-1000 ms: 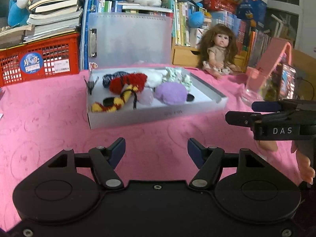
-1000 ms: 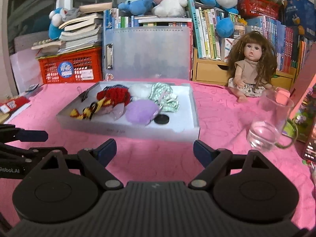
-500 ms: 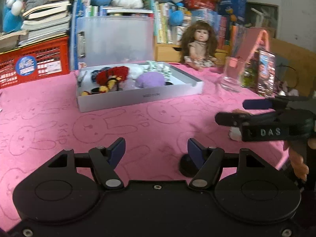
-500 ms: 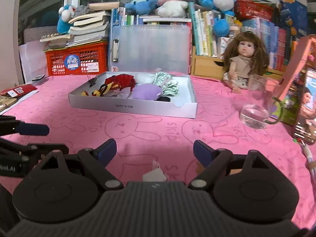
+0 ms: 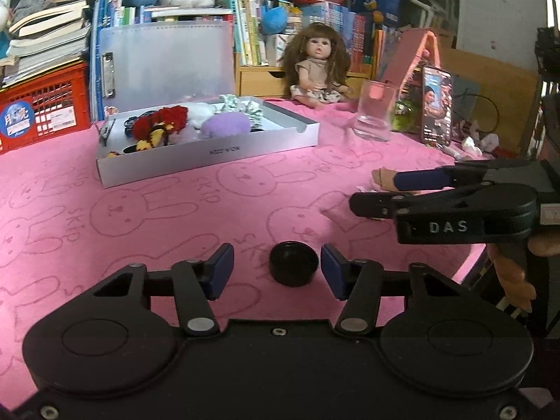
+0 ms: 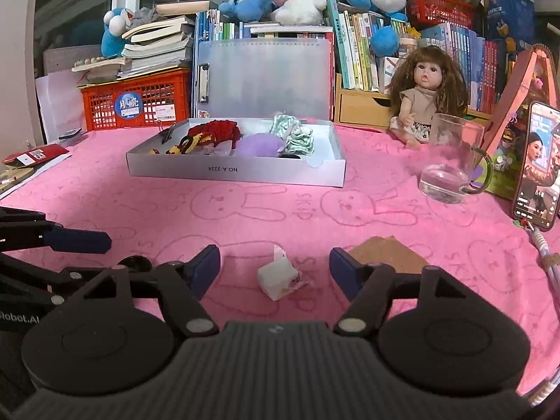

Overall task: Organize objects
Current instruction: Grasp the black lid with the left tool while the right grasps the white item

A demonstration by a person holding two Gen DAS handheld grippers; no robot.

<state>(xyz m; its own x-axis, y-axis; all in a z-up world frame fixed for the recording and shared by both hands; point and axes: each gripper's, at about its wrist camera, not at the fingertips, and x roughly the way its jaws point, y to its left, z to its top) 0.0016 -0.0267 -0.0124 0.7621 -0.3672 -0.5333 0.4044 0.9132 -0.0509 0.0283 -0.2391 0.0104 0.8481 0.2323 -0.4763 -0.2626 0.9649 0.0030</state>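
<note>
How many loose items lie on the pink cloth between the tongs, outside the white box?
2. A black round cap sits between the left tongs; a small white crumpled wrapper lies between the right tongs. Others may be hidden beneath the tong bodies.

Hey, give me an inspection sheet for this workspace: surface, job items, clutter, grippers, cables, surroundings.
Surface: pink bunny-print cloth covering the table.
Job's things: white tray holding plush and fabric pieces; small black cap and crumpled white wrapper loose on the cloth.
Clutter: brown card piece, glass mug, lit phone, seated doll.
Grippers: left gripper open, jaws just closing, cap between them, untouched; right gripper open, jaws just closing, wrapper between them, untouched.
Cables: white cord lying below the phone.
Surroundings: red crate, book stacks, plush toys, translucent folder.
</note>
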